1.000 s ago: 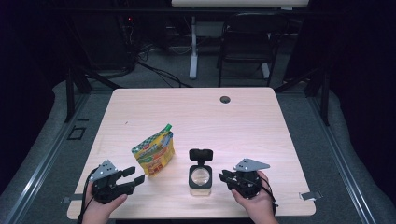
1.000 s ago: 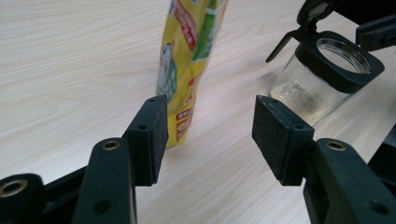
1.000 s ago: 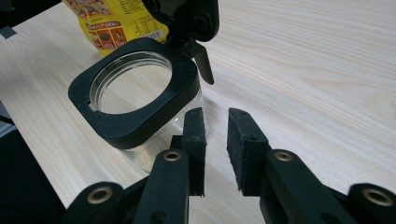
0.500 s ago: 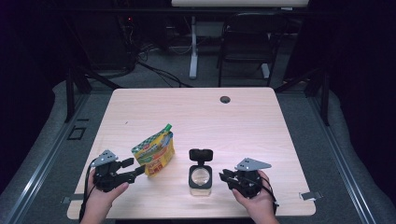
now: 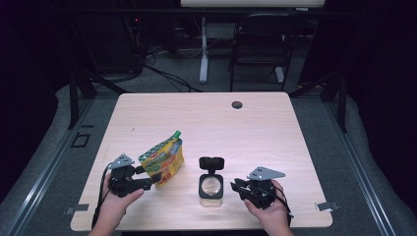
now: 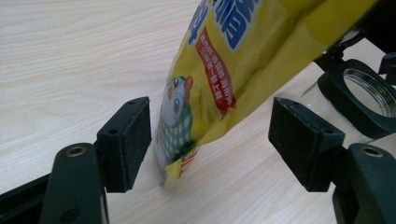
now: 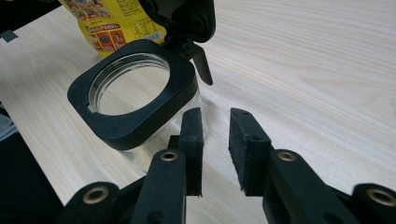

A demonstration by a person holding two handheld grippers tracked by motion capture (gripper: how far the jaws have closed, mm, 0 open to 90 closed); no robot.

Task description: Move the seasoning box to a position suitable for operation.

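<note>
1. Pale wood table carried everything near your edge.
2. Your left gripper had just been opening its jaws; they straddled the yellow pouch corner untouched, seemingly lining up a grasp.
3. The open-lidded jar stood between the grippers.
4. Your right gripper waited beside it, jaws slightly parted, empty.

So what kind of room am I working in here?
Probably a lab or recording studio, not a home. A bare wooden table stands on grey carpet amid black-draped, dark surroundings, with cables trailing across the floor behind and a chair by a second desk.
</note>
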